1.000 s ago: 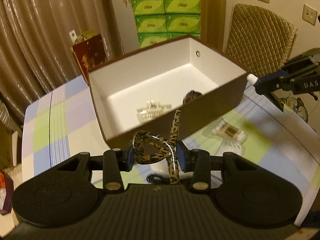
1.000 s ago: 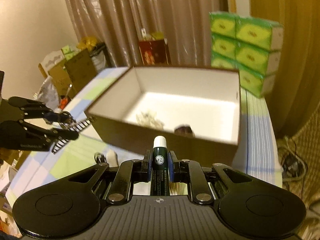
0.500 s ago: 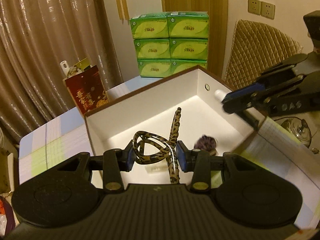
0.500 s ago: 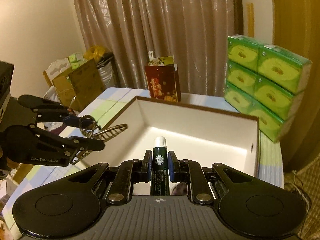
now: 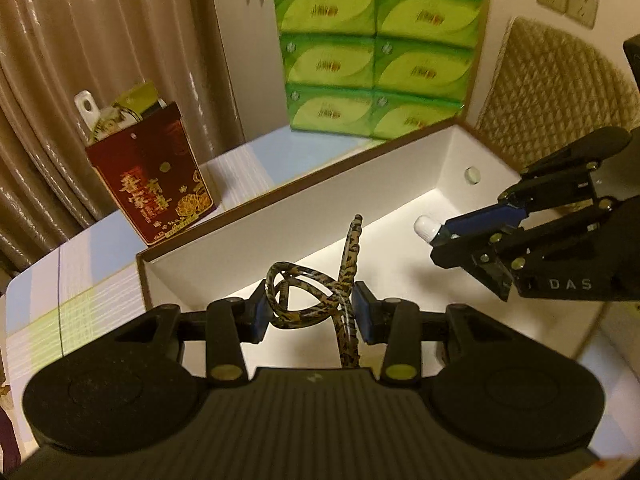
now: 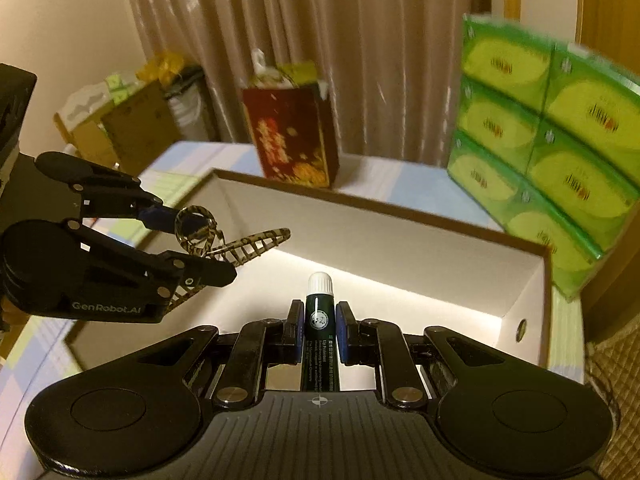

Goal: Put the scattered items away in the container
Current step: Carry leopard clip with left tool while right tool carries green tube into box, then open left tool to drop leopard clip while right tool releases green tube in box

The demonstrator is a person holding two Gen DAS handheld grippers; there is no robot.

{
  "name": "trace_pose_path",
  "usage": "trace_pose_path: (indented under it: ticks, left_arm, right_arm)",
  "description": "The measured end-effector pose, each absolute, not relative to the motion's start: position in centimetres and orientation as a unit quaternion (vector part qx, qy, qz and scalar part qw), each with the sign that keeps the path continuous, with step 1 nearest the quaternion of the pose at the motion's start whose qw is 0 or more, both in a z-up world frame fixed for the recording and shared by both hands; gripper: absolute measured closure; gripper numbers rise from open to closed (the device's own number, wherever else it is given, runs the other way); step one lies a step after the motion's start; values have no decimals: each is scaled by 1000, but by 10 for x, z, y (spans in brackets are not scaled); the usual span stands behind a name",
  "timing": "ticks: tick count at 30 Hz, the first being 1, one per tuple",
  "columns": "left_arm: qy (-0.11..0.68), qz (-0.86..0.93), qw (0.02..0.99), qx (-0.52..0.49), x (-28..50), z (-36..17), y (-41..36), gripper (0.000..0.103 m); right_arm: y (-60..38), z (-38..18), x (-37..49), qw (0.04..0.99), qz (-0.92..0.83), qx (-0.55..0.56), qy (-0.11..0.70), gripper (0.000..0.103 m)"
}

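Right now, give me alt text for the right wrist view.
The right gripper holds a dark green tube with a white cap over the open white box. At left, the left gripper holds a leopard-print hair clip over it.

My table (image 5: 80, 264), covered in a cloth checked in pale blue, green and white, carries an open box (image 5: 248, 220) with brown outer walls and a white inside. Just behind the box stands a dark red gift bag (image 5: 154, 188) with gold lettering. A stack of green tissue packs (image 5: 376, 56) rests at the table's far edge.
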State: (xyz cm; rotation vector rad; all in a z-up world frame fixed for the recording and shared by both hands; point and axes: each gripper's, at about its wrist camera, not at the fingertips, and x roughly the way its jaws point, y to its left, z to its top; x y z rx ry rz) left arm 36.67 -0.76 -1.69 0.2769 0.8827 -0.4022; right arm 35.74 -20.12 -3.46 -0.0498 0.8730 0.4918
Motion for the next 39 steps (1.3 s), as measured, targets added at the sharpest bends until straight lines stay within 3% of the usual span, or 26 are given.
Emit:
trace_pose_path:
  ticks: [24, 31, 39]
  left_arm:
    - [505, -183, 829, 154, 424, -100, -29, 67]
    - [504, -175, 832, 153, 423, -95, -30, 62]
    - [504, -166, 835, 147, 419, -89, -25, 47]
  right_arm:
    - [-204, -101, 414, 828, 210, -40, 519, 90]
    - [-202, -100, 416, 829, 211, -35, 516, 90]
    - [-198, -99, 412, 828, 212, -48, 516, 89]
